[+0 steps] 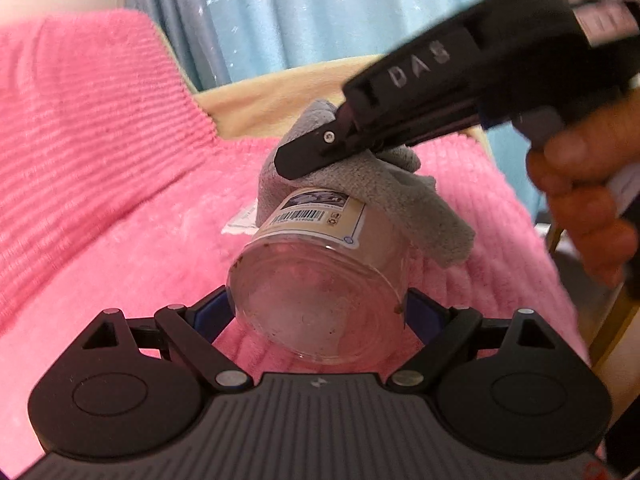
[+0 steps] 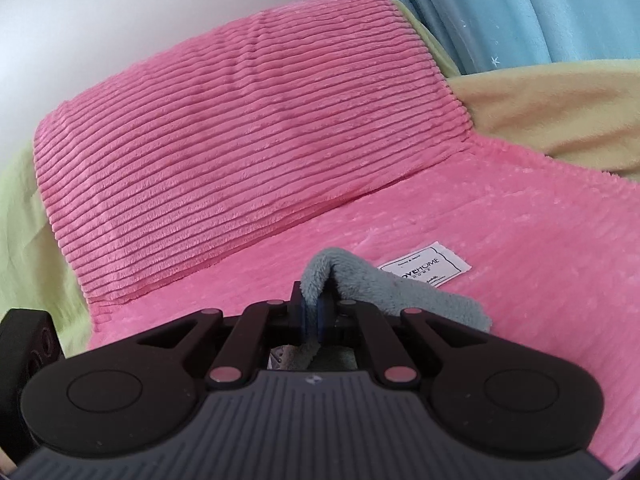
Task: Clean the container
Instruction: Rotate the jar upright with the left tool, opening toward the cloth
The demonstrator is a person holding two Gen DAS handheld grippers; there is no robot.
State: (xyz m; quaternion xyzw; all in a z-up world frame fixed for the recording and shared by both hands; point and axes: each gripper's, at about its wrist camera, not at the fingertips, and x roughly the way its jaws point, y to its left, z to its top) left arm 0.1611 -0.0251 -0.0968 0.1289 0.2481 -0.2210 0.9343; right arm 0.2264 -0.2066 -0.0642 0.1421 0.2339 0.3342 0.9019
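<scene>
A clear glass jar [image 1: 320,292] with a barcode label [image 1: 320,210] is held on its side, base toward the camera, with my left gripper [image 1: 320,308] shut on its sides. A grey fleece cloth [image 1: 400,196] drapes over the jar's far end. My right gripper [image 1: 292,160] comes in from the upper right, shut on that cloth, and presses it on the jar. In the right wrist view the right gripper [image 2: 310,312] pinches a fold of the cloth [image 2: 368,280] between its closed fingers. The jar's mouth is hidden under the cloth.
A pink ribbed blanket [image 1: 120,240] covers the surface below, with a pink ribbed pillow [image 2: 240,140] behind it and a white fabric tag [image 2: 424,270]. Blue star-patterned curtains [image 1: 300,12] hang behind. A person's hand [image 1: 580,192] grips the right tool's handle.
</scene>
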